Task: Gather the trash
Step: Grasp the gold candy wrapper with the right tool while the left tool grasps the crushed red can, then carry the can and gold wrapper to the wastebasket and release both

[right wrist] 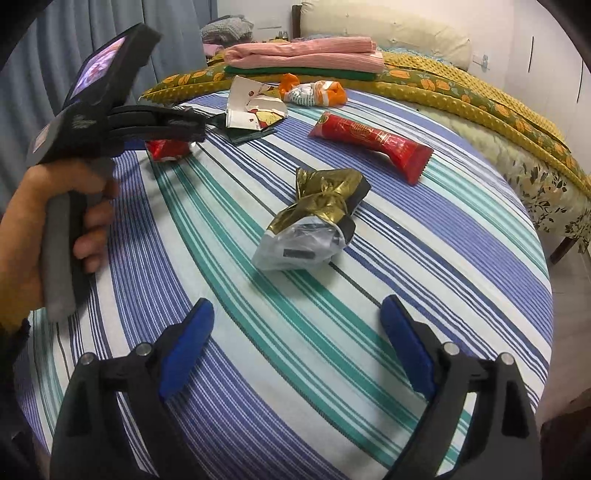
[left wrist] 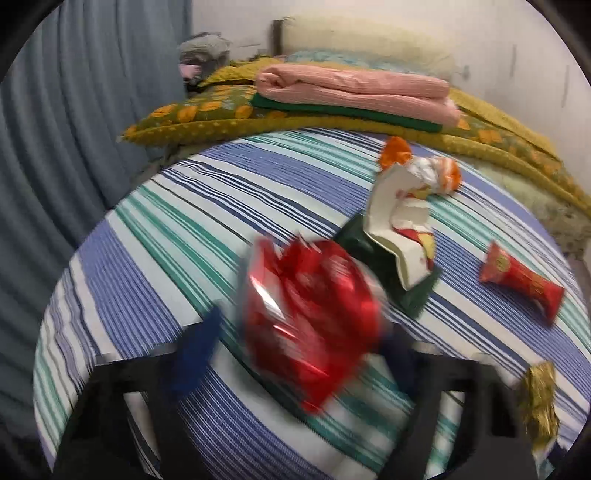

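Note:
Trash lies on a striped bedsheet (right wrist: 295, 332). My left gripper (left wrist: 295, 332) has its blue pads spread around a crumpled red foil wrapper (left wrist: 310, 317); the view is blurred and I cannot tell whether the pads touch it. The same wrapper (right wrist: 168, 147) shows under the left gripper (right wrist: 192, 129) in the right wrist view. My right gripper (right wrist: 297, 343) is open and empty, short of a gold and silver wrapper (right wrist: 314, 218). A long red wrapper (right wrist: 373, 142), torn white paper (right wrist: 251, 107) on a dark green packet (left wrist: 388, 269), and an orange and white wrapper (right wrist: 314, 90) lie farther back.
Folded pink fabric (right wrist: 306, 53) on green fabric rests on a yellow patterned quilt (right wrist: 461, 88) at the head of the bed. A cream headboard (right wrist: 388, 26) and blue curtain (right wrist: 55, 55) stand behind. The bed's right edge (right wrist: 546, 221) drops to the floor.

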Tool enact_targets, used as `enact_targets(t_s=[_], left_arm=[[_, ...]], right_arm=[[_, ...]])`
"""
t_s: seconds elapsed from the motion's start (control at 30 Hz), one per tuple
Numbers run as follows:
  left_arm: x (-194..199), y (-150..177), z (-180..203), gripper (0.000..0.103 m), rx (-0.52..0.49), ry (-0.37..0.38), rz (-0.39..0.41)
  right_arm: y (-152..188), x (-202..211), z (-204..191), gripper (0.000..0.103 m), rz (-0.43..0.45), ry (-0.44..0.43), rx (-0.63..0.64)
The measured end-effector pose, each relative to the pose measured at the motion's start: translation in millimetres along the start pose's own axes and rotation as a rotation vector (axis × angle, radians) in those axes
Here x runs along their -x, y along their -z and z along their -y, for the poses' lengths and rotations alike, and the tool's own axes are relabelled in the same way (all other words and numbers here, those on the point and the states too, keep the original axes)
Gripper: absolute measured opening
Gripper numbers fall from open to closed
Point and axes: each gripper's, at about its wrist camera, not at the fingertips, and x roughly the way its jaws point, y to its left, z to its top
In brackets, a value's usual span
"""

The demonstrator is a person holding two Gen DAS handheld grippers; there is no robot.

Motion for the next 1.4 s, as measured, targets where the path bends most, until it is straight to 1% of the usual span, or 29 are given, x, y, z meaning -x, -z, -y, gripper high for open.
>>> enact_targets(t_s=[0.17, 0.3, 0.37, 0.43, 0.47, 0.53, 0.63, 0.8, 0.9, 0.97, 1.17, 1.2, 1.23, 1.27, 1.3, 1.33, 1.4], left_arm=[[21, 21, -6, 0.061, -0.084, 0.104, 0.001], [50, 51, -10, 0.062, -0.190, 0.218, -0.018], [61, 69, -10, 0.062, -0.240, 0.244, -0.029], [63, 80, -11, 0.063, -0.261, 0.241, -0.037], [63, 83, -12, 0.069, -0.265, 0.236, -0.042], [61, 88, -15, 0.076, -0.259, 0.218, -0.045], [63, 88, -19, 0.081, -0.229, 0.214, -0.040], [61, 88, -19, 0.083, -0.218, 0.207, -0.049], [63, 88, -16, 0.086, -0.220, 0.210, -0.051], [65, 87, -15, 0.087, -0.217, 0.212, -0.045], [67, 78, -12, 0.086, -0.184, 0.187, -0.026], [68, 76, -13, 0.083, -0.180, 0.184, -0.024], [68, 75, -13, 0.076, -0.178, 0.184, -0.025], [68, 74, -14, 0.069, -0.176, 0.194, -0.027], [68, 73, -15, 0.064, -0.176, 0.208, -0.029], [69, 73, -15, 0.062, -0.180, 0.211, -0.028], [73, 74, -14, 0.061, -0.192, 0.215, -0.013]], right_arm=[[0, 0, 0, 0.089, 0.000, 0.000, -0.001], [0, 1, 0, 0.089, 0.000, -0.001, -0.001], [0, 1, 0, 0.089, 0.000, -0.001, -0.001], [0, 1, 0, 0.089, 0.000, 0.000, -0.001], [0, 1, 0, 0.089, 0.000, -0.001, -0.001], [1, 1, 0, 0.089, 0.000, -0.001, -0.002], [0, 1, 1, 0.089, 0.001, -0.004, -0.004], [0, 3, 4, 0.089, 0.006, -0.023, -0.021], [-7, 6, 15, 0.089, -0.005, -0.061, -0.133], [-16, 6, 18, 0.089, -0.012, -0.068, -0.176], [-48, -15, 13, 0.089, -0.074, -0.011, -0.187], [-51, -18, 14, 0.084, -0.081, -0.013, -0.201], [-52, -20, 15, 0.070, -0.090, -0.015, -0.205], [-54, -21, 16, 0.062, -0.097, -0.017, -0.207], [-55, -22, 17, 0.049, -0.102, -0.019, -0.209], [-55, -20, 18, 0.044, -0.106, -0.018, -0.211], [-53, -13, 21, 0.043, -0.093, -0.026, -0.212]])
